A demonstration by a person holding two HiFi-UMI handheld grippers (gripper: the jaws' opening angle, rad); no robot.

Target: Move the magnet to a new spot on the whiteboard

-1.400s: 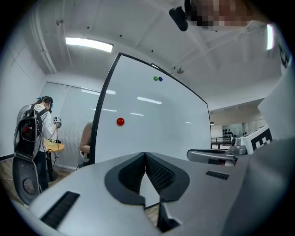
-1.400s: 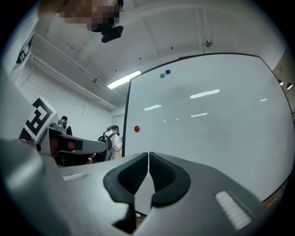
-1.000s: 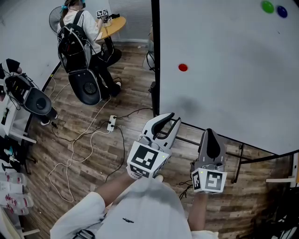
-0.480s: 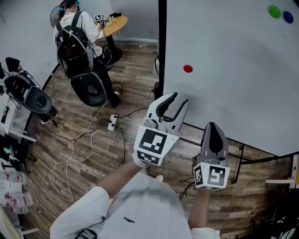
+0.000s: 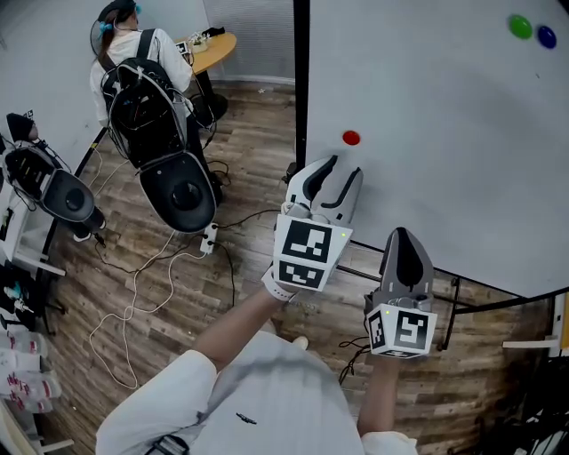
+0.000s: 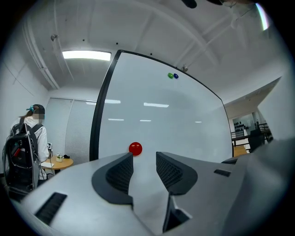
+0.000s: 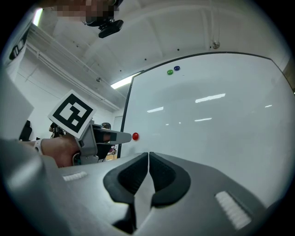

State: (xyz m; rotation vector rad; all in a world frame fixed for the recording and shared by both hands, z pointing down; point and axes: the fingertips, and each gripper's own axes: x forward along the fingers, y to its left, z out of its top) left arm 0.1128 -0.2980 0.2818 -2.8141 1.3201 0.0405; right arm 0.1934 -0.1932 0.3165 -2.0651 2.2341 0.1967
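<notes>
A round red magnet (image 5: 351,138) sticks to the whiteboard (image 5: 444,151) near its left edge. My left gripper (image 5: 343,169) points up at it from just below, a short gap away. Its jaws are opening, with nothing between them. In the left gripper view the red magnet (image 6: 135,148) sits just beyond the left gripper (image 6: 144,159), slightly left of the gap. My right gripper (image 5: 402,238) hangs lower to the right, shut and empty. The right gripper view shows the shut right gripper (image 7: 148,155), the left gripper (image 7: 117,137) and the red magnet (image 7: 135,136).
A green magnet (image 5: 518,27) and a blue magnet (image 5: 546,36) sit at the board's top right. The board's black frame (image 5: 300,107) runs down its left side. A seated person (image 5: 133,53), office chairs (image 5: 182,191), a round table (image 5: 213,44) and floor cables with a power strip (image 5: 210,237) lie left.
The left gripper has risen toward the red magnet and its jaws have spread apart. The right gripper has stayed nearly where it was.
</notes>
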